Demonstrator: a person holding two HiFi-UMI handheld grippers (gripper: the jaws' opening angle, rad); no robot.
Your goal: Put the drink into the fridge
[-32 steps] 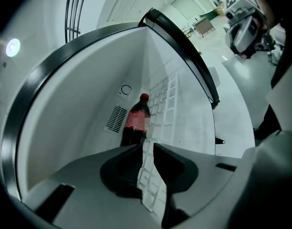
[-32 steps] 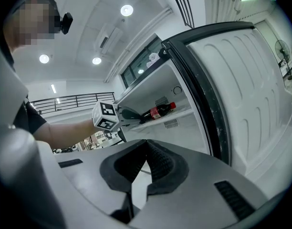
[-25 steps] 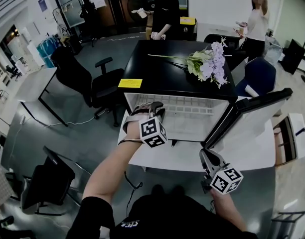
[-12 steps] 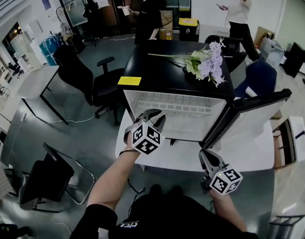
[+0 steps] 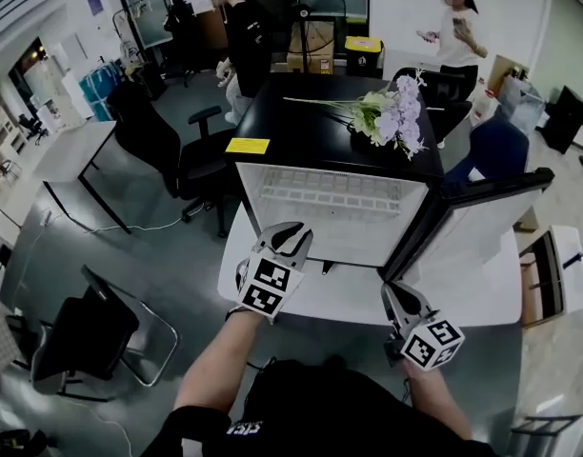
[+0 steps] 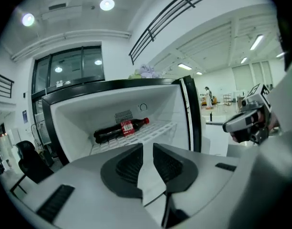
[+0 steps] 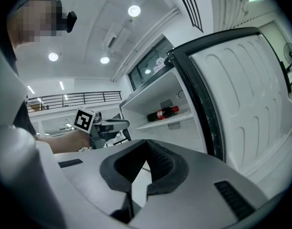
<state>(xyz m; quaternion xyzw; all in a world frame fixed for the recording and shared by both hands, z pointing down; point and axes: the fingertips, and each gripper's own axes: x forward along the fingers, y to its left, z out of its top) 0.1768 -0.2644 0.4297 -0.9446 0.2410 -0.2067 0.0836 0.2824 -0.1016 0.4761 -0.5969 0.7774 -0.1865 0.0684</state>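
Observation:
The drink, a dark cola bottle [image 6: 121, 129] with a red label and cap, lies on its side on the wire shelf inside the open black fridge [image 5: 272, 174]; the right gripper view shows the bottle [image 7: 162, 113] too. From the head view it is hidden. The fridge door [image 5: 482, 217] stands swung out to the right. My left gripper [image 5: 291, 234] hovers in front of the opening, its jaws a narrow gap apart with nothing between them [image 6: 147, 149]. My right gripper [image 5: 392, 295] waits by the door's lower edge, pads meeting at the tips and empty [image 7: 147, 144].
A bunch of pale purple flowers [image 5: 392, 117] and a yellow label [image 5: 248, 146] lie on the fridge top. The fridge stands on a white table [image 5: 368, 303]. Black office chairs [image 5: 177, 155] stand left; two people [image 5: 239, 27] are behind.
My left gripper has drawn back from the fridge opening toward me and rolled, empty. The right gripper has stayed put. The people behind the fridge have walked to new spots.

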